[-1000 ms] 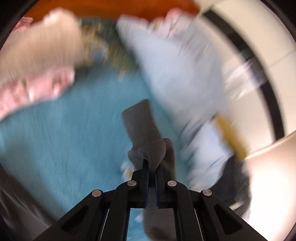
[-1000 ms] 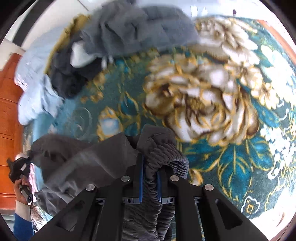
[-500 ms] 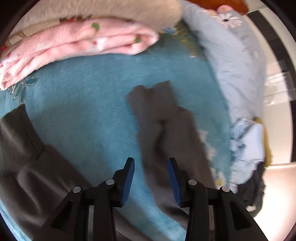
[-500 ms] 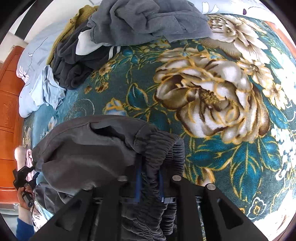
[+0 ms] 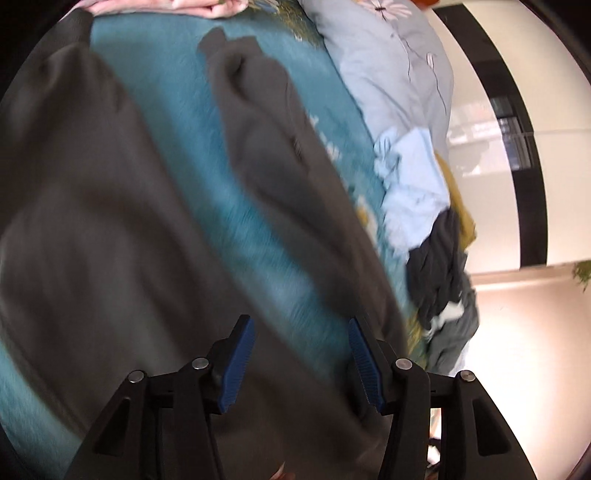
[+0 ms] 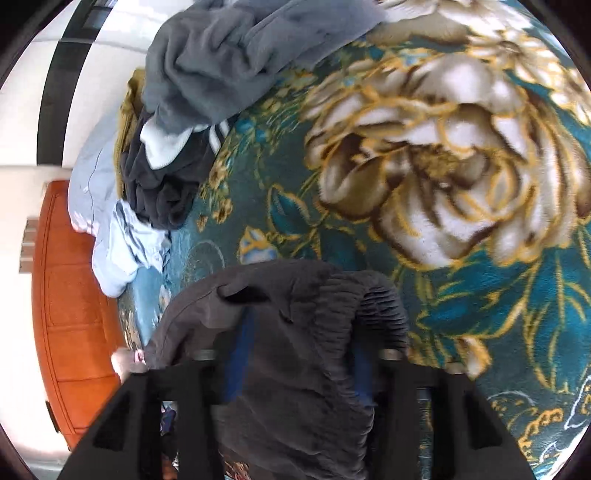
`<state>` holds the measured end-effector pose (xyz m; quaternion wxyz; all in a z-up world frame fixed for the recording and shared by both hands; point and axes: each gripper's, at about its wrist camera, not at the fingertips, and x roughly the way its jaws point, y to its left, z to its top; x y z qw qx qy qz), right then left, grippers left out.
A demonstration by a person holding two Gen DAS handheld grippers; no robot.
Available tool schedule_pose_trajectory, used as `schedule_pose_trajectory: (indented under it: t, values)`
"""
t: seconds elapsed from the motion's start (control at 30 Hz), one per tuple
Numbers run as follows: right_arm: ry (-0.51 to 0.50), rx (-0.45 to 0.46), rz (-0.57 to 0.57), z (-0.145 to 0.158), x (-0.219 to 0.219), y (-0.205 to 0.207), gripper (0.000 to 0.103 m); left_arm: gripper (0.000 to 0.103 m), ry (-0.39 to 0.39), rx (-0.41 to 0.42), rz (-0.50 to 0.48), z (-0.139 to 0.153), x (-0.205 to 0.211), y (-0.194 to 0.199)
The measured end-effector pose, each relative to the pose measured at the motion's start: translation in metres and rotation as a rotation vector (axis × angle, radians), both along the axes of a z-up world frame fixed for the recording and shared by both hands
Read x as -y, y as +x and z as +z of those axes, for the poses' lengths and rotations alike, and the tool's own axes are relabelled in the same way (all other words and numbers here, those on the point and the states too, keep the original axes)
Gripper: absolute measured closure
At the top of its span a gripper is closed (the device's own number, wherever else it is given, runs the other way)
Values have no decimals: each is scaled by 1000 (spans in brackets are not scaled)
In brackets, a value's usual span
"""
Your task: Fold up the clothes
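We note the left gripper (image 5: 301,350) nearest its lens, blue-padded fingers (image 5: 236,363) standing well apart and widening, nothing pinched between them; they hang above the dark grey fleece trousers (image 5: 110,229), which lie flat on the teal plush blanket with the large gold-and-cream flower print (image 5: 229,206). From this view two legs of the garment run away from the gripper with a strip of teal blanket between them, the picture smeared with motion. In the right wrist view the right gripper (image 6: 299,360) is mostly buried under the ribbed elastic waistband of the same trousers (image 6: 310,332); its jaws are opening, the bunched waistband sits between the blue pads, and we cannot tell through the blur whether the pads are touching the cloth. The waistband end rests on the blanket (image 6: 498,288) just below the big printed flower. Farther off, a heap of unfolded clothes lies at the blanket's edge: a slate-grey fleece garment (image 6: 229,62) on top, a black garment with white stripes (image 6: 166,181) beneath it, a pale blue shirt (image 6: 125,243) beside those. Beyond the heap we see a pale blue flower-stitched pillow (image 5: 395,62), a strip of folded pink fabric (image 5: 177,5) at the far edge, and an orange-brown wooden headboard (image 6: 70,295).
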<state>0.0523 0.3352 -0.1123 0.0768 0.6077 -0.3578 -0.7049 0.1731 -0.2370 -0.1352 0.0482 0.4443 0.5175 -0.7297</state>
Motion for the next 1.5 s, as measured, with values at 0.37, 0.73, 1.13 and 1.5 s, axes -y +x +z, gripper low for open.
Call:
schedule_pose_trajectory:
  t: [0.37, 0.73, 1.13, 1.5]
  values:
    - [99, -145, 5, 48, 12, -73, 93, 46, -64, -18, 106, 9, 15, 33]
    - [109, -177, 130, 65, 25, -42, 52, 42, -166, -7, 359, 25, 75, 87]
    - [273, -131, 543, 13, 55, 76, 51, 42, -85, 68, 501, 5, 100, 122]
    - [100, -134, 508, 37, 61, 84, 96, 42, -59, 69, 546, 4, 103, 132]
